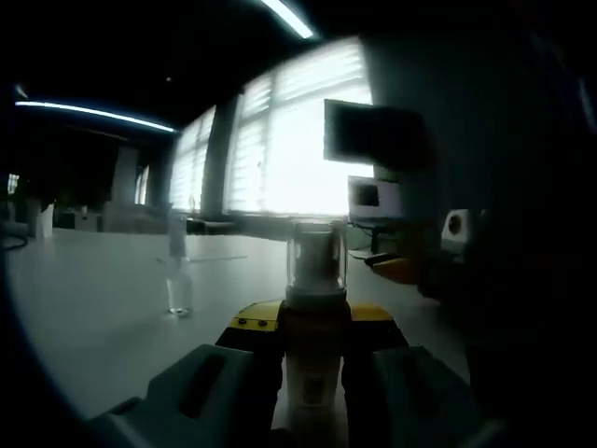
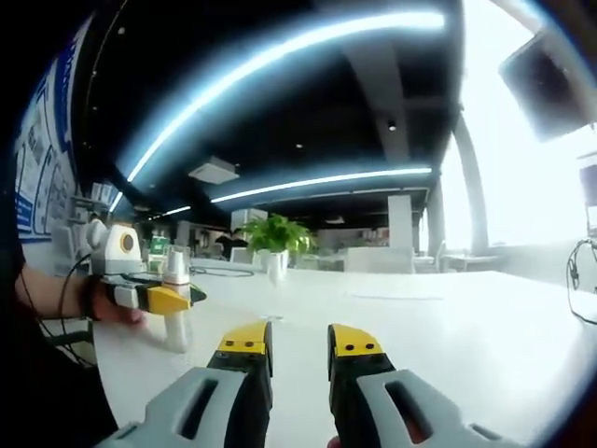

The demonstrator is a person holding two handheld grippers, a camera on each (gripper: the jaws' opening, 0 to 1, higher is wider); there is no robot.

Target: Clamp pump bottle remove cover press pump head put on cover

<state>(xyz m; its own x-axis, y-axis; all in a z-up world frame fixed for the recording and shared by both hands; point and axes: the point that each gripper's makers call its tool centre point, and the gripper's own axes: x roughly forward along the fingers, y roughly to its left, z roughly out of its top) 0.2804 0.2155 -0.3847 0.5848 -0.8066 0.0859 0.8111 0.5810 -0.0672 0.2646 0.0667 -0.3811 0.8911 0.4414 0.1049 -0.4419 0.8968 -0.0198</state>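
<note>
A white pump bottle (image 1: 312,378) stands upright between the yellow-tipped jaws of my left gripper (image 1: 315,322), which is shut on its body. A clear cover (image 1: 315,257) sits over the pump head. In the right gripper view the same bottle (image 2: 175,322) shows at the left, clamped by the left gripper (image 2: 154,297) in a person's hand (image 2: 110,306) just above the white table (image 2: 420,327). My right gripper (image 2: 298,343) points across the table, to the right of the bottle and apart from it. Its jaws stand a little apart with nothing between them.
A small clear bottle (image 1: 178,280) stands on the table (image 1: 93,299) to the left of the clamped one. A monitor (image 1: 373,135) and bright windows lie behind. A potted plant (image 2: 275,241) stands at the table's far side, and a cable (image 2: 580,280) lies at its right edge.
</note>
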